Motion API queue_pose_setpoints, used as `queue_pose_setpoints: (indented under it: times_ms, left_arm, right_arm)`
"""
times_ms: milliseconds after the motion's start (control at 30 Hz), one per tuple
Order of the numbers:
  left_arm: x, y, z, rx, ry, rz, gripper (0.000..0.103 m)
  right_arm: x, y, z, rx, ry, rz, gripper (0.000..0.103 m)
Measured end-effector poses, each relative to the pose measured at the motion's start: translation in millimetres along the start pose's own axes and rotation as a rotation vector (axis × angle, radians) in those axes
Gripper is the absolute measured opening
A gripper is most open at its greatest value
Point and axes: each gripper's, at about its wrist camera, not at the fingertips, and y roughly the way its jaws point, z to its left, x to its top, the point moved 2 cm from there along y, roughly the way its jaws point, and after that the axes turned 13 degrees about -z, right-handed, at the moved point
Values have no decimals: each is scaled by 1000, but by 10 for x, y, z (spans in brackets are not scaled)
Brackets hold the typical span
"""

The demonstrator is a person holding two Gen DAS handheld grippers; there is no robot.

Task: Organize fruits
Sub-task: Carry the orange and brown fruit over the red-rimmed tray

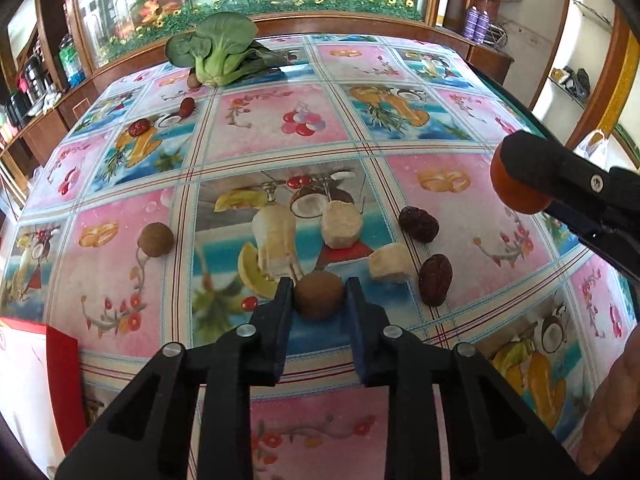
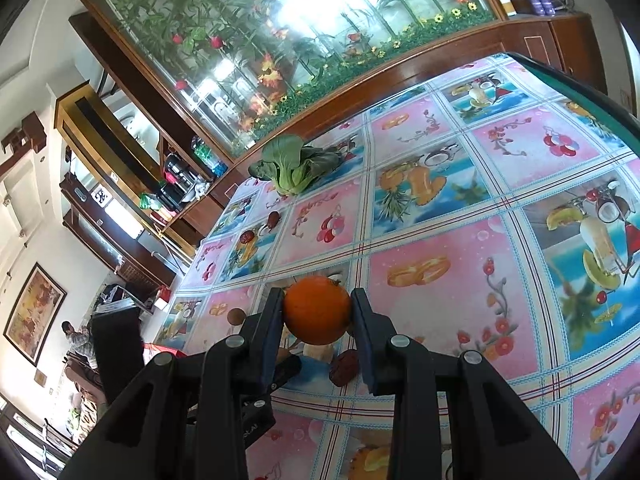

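Observation:
My left gripper point(image 1: 319, 294) is shut on a brown round fruit point(image 1: 319, 295), low over the table. A second brown fruit point(image 1: 155, 239) lies to its left. Two dark red dates point(image 1: 419, 224) point(image 1: 435, 279) and pale peeled pieces point(image 1: 341, 224) point(image 1: 390, 268) lie just ahead. Two more dates point(image 1: 138, 127) point(image 1: 186, 107) lie far left. My right gripper point(image 2: 317, 312) is shut on an orange point(image 2: 317, 309) and holds it above the table; it also shows in the left wrist view point(image 1: 516, 184) at the right.
A green bok choy point(image 1: 216, 50) lies at the table's far edge, beside a small brown fruit point(image 1: 193, 80). The table wears a patterned plastic cloth point(image 1: 460, 216). A red and white box point(image 1: 36, 364) sits at the near left. A glass cabinet stands behind the table.

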Motion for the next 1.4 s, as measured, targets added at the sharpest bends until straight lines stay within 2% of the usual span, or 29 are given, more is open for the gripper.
queue_pose_setpoints:
  times_ms: [167, 633, 933, 1200, 1400]
  left_arm:
    - [12, -185, 3, 22, -6, -31, 28]
    - [44, -1131, -15, 63, -8, -194, 28]
    - [-11, -1598, 321, 123, -76, -275, 28]
    - [-171, -1938, 775, 182, -161, -320, 28]
    - [-324, -2148, 1139, 232, -216, -347, 28]
  right_arm:
    - [-36, 7, 79, 3, -36, 2, 33]
    - [-244, -17, 454, 59, -205, 3, 32]
    - [-329, -27, 578, 54, -277, -21, 32]
    - [-338, 13, 599, 7, -295, -57, 32]
    - [-329, 63, 637, 4, -241, -80, 32]
